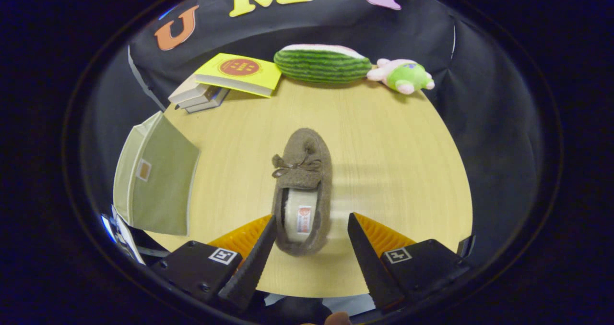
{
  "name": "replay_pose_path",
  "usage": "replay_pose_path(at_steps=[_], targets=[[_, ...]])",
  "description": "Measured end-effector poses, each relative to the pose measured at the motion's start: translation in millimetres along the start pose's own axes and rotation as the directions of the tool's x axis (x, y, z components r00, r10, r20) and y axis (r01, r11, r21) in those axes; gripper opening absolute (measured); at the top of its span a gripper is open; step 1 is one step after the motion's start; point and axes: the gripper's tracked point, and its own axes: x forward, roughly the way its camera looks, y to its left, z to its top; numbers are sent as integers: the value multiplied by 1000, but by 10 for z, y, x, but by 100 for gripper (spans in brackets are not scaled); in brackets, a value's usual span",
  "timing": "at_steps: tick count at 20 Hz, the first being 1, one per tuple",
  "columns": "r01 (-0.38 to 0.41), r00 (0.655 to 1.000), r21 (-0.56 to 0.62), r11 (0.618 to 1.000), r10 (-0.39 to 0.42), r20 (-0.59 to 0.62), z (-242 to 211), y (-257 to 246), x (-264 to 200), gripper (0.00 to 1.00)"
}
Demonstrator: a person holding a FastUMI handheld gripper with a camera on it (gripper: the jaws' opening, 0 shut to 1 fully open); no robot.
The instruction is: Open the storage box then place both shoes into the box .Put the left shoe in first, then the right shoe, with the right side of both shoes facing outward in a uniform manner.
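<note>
A brown fuzzy slipper-style shoe point(303, 190) with a small bow lies on the wooden table point(383, 138), toe pointing away from me, heel toward me. Its heel end sits between my gripper's point(312, 224) two fingers, which stand open and wide apart; the left finger is close to the shoe's side, the right finger has a gap. Neither finger presses on it. A green fabric storage box point(153, 181) sits at the table's left edge, to the left of the shoe, its flat lid side facing me.
At the far side of the table lie a stack of books point(225, 82) with a yellow one on top, a watermelon-shaped cushion point(322, 63) and a small pink-and-green plush toy point(404, 75). Bare tabletop spreads to the right of the shoe.
</note>
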Motion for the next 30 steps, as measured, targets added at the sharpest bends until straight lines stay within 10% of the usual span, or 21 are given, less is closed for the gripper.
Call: replay_pose_path(at_steps=[9,19,30], targets=[[-90,984,42,995,95,-149,-43,-25,552,84],[-101,959,157,982,139,-248,-115,-132,569,6],[-198,943,332,922,272,-194,-109,618,-120,6]])
